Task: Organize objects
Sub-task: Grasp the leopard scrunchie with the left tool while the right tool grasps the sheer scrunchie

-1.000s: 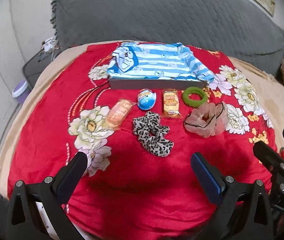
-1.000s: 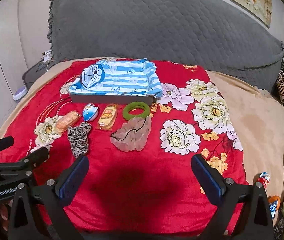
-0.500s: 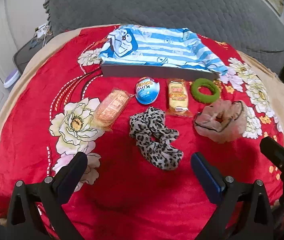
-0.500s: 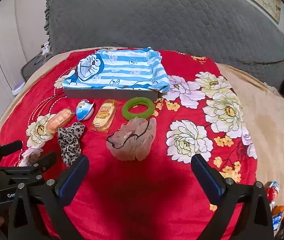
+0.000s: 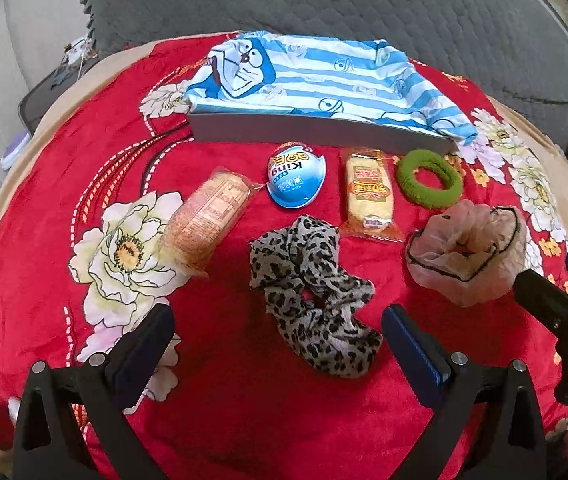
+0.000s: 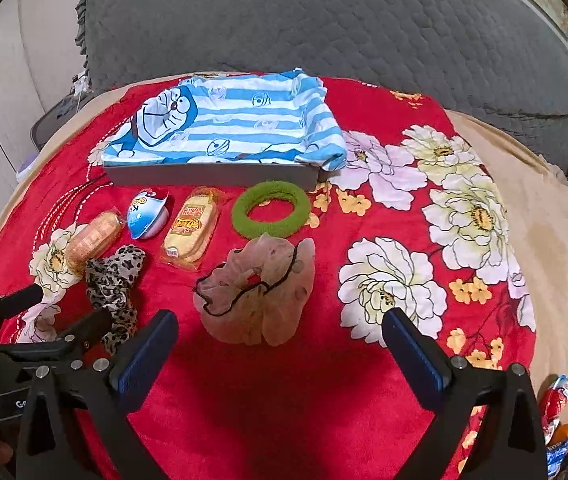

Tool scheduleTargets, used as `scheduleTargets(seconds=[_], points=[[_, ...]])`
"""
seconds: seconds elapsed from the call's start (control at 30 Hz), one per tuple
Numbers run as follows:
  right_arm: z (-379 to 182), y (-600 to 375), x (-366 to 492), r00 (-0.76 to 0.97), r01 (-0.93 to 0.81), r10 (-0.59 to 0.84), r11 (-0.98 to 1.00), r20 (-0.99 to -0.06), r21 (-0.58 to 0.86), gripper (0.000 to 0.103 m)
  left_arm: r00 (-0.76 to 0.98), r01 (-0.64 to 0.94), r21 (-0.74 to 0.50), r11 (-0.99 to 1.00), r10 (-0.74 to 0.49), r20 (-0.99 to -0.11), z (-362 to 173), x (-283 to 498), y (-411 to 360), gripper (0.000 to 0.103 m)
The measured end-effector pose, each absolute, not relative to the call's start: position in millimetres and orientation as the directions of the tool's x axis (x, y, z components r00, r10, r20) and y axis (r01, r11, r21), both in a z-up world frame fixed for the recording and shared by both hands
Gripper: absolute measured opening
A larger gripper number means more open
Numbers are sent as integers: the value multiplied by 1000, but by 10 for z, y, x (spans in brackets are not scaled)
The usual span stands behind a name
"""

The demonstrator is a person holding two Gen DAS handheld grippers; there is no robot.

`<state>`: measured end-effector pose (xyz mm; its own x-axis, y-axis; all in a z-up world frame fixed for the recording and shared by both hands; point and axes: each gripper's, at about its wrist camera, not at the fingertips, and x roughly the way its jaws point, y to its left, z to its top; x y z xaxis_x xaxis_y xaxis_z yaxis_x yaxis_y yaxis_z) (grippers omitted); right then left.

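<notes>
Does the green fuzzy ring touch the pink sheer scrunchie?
Cannot tell. In the left wrist view, the ring and scrunchie sit close; the right wrist view shows them overlapping.

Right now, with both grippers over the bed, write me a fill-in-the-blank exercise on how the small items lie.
1. The hair tie lying between the open fingers of the left gripper has a ____ print.
2. The green ring lies right behind the sheer ____ scrunchie.
3. The egg-shaped blue pack lies between two wrapped ____.
4. The striped cartoon cloth is draped over a flat ____ box.

Missing words: leopard; pink; snacks; grey
</notes>
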<state>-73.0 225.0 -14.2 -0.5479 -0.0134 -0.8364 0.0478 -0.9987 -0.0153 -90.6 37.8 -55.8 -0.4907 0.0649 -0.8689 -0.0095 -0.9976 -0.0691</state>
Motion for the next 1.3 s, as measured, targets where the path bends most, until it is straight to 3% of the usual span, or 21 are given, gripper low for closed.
scheduleTargets(seconds=[0.7,0.77,0.9,0.97,1.07,1.1,1.2,1.3], points=[[-519,2321,-1161,-487,30,1,-999,-873,-18,102,-480,-49,-29,-998,49,-876,-842,-1109,544,103],[-565,2321,-1199,-479,25,5,-999,-878,-20,102,-477,-50,-30,-998,51,-878,-871,-1120,546,99],[-636,2326,-1266,-465,24,10,-999,-885,-23,89,-449,-44,-42,-998,58,-891,-946,-1148,530,92],[-668,2326,-1292,-454,27,3,-999,-891,-17,80,-428,-51,-55,-997,71,-901,-998,-1161,528,68],[-710,2322,-1310,-437,36,-9,-999,-899,-8,62,-402,-57,-71,-996,88,-911,-1044,-1178,533,58],[-723,2318,-1314,-431,44,-17,-999,-902,-3,51,-406,-63,-77,-995,96,-909,-1035,-1174,540,54],[-738,2300,-1310,-416,64,-41,-998,-908,15,26,-398,-106,-85,-991,120,-910,-1018,-1169,610,34],[-723,2272,-1292,-419,89,-61,-996,-906,26,20,-394,-136,-90,-987,137,-909,-1009,-1156,642,23]])
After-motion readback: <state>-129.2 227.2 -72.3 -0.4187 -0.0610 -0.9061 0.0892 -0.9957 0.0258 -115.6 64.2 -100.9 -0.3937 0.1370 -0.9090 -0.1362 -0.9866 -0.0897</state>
